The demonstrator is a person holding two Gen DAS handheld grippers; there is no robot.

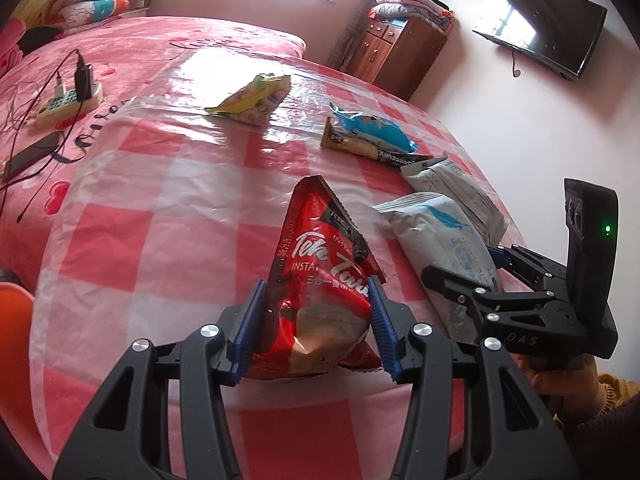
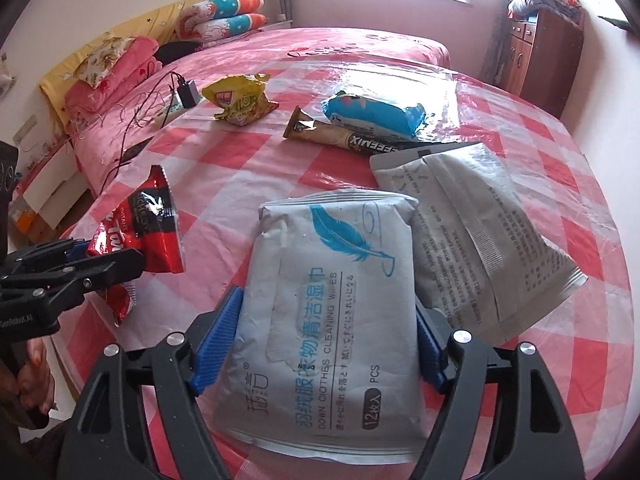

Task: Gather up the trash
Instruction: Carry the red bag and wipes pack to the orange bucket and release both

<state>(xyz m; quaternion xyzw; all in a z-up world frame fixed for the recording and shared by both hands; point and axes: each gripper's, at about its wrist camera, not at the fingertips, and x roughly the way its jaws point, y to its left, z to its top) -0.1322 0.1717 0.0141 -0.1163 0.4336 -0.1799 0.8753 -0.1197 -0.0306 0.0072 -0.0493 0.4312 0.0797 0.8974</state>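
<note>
My left gripper (image 1: 316,312) is shut on a red instant tea packet (image 1: 320,264) and holds it tilted up above the checked tablecloth; it also shows in the right wrist view (image 2: 144,224). My right gripper (image 2: 326,336) has its blue pads against both sides of a white cleaning wipes pack (image 2: 332,312), which lies flat on the cloth (image 1: 436,240). A grey foil pouch (image 2: 472,220) lies partly under the wipes pack on its right. Farther back lie a yellow snack bag (image 2: 238,98), a blue wrapper (image 2: 372,114) and a brown coffee mix stick (image 2: 340,136).
The table has a pink and white checked plastic cloth (image 2: 560,340). A pink bed (image 2: 360,44) stands behind it with a power strip and cables (image 1: 68,98) and a phone (image 1: 30,156). A wooden cabinet (image 2: 548,52) stands at the back right, and a wall TV (image 1: 544,36) hangs above.
</note>
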